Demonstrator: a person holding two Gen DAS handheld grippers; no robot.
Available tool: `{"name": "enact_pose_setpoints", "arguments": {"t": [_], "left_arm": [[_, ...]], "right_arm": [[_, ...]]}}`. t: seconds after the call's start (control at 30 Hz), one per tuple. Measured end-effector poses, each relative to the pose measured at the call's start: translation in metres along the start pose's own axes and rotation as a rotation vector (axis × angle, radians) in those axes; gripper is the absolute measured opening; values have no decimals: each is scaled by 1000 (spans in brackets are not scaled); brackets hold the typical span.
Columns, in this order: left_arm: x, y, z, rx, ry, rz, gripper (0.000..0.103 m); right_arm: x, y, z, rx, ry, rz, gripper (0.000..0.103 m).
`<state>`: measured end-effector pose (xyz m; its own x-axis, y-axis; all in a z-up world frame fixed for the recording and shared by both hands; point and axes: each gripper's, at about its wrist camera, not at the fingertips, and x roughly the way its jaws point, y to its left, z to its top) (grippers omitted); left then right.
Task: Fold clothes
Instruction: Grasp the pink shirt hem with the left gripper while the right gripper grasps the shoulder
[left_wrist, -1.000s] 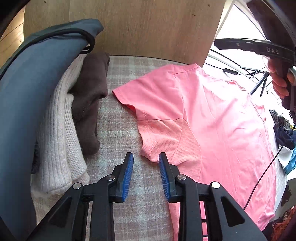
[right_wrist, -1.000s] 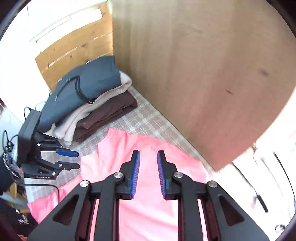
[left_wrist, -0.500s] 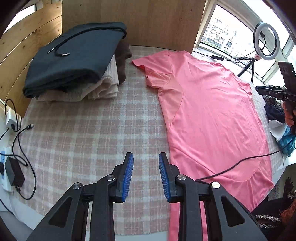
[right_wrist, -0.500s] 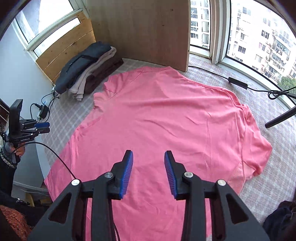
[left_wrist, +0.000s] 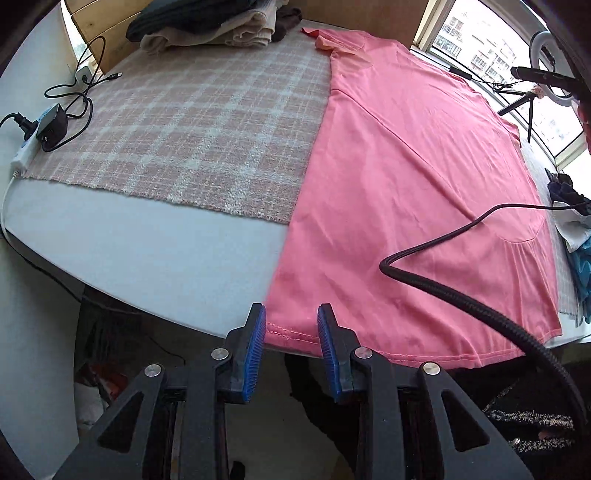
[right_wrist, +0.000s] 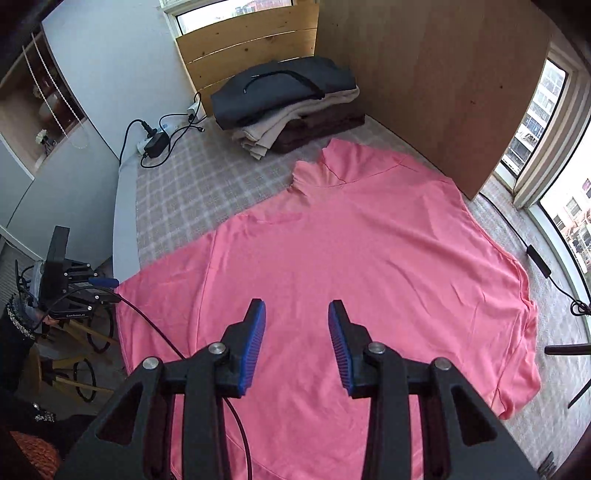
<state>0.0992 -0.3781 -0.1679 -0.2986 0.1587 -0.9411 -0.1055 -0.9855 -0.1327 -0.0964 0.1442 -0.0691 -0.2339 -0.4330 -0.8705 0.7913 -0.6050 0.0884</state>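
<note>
We are about to fold the shirt: the left gripper, open and empty, must close on the hem, while the right gripper is opening, empty, above it.

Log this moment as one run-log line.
shirt: flat, unfolded | left gripper: open at hem corner | right gripper: opening, empty, above shirt | stack: folded

Plaid cloth covers most of the white table. Power strip w/ black adapter & tangled cords at far left table edge. Black braided cable arcs in front, right side. Plywood board upright behind table. Ring light on tripod by the window. Wall shelves at left.
</note>
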Motion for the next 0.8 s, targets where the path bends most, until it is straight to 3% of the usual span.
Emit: {"name": "enact_pose_setpoints", "arguments": {"t": [0.13, 0.2, 0.3, 0.53, 0.73, 0.8], "left_arm": [[1, -4, -2, 23, -39, -20, 27], [1, -7, -4, 56, -53, -28, 23], [0, -4, -3, 52, -36, -69, 4], [-1, 11, 1, 31, -21, -163, 3], [1, 17, 10, 33, -17, -218, 3], [2, 19, 11, 31, -13, -233, 3]], "right_arm": [[-5, 3, 61, 2, -38, -48, 62], [14, 3, 93, 13, -39, -106, 63], [72, 1, 133, 8, -5, -183, 63], [219, -35, 201, 159, 132, -208, 63], [277, -62, 235, 322, 219, -195, 63], [285, -62, 239, 318, 247, -228, 63]]}}
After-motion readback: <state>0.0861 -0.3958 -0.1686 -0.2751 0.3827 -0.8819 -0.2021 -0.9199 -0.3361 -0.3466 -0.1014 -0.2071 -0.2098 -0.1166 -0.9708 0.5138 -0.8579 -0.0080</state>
